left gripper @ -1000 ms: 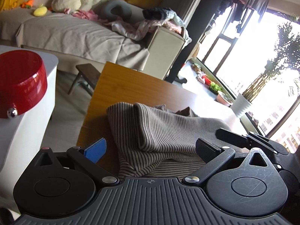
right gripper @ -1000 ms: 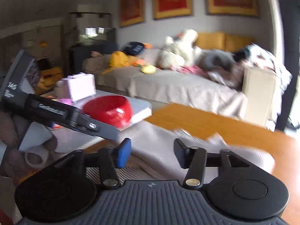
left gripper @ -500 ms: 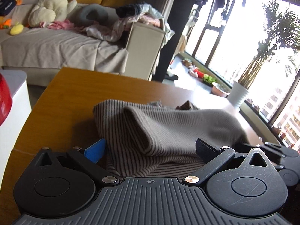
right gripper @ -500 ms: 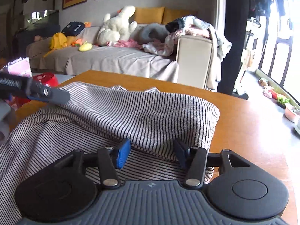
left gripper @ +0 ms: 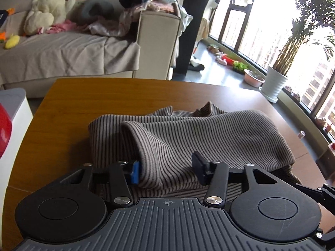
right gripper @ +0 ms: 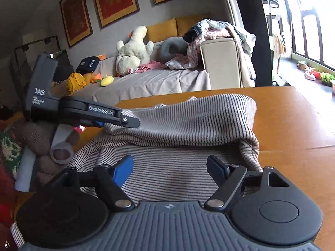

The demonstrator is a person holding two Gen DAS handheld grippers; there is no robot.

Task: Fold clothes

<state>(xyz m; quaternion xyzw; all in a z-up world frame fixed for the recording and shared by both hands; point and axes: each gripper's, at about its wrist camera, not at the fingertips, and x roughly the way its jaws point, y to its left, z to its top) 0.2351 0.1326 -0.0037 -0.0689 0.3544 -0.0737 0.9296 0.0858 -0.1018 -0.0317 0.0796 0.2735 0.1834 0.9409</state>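
A brown-and-cream striped garment (left gripper: 209,129) lies bunched on the wooden table (left gripper: 83,104), its upper layer rolled over into a thick fold. My left gripper (left gripper: 167,170) is closing on the near end of that fold, and the blue pad and the black finger both touch the cloth. In the right wrist view the same garment (right gripper: 188,121) spreads over the table (right gripper: 293,115), and the left gripper (right gripper: 125,122) reaches into the fold from the left. My right gripper (right gripper: 170,167) is opening wide above the flat lower layer, with nothing pinched.
A white side table with a red bowl (left gripper: 4,129) stands at the table's left edge. Beyond the far edge is a grey sofa (left gripper: 73,50) with a plush toy and a heap of clothes (left gripper: 146,6). A gloved hand (right gripper: 39,138) holds the left gripper. A potted plant (left gripper: 274,83) stands by the window.
The left jaws have narrowed from wide apart onto the rolled fold. The right jaws have spread wider. Both cameras have swung right, so the red bowl has slid out of view.
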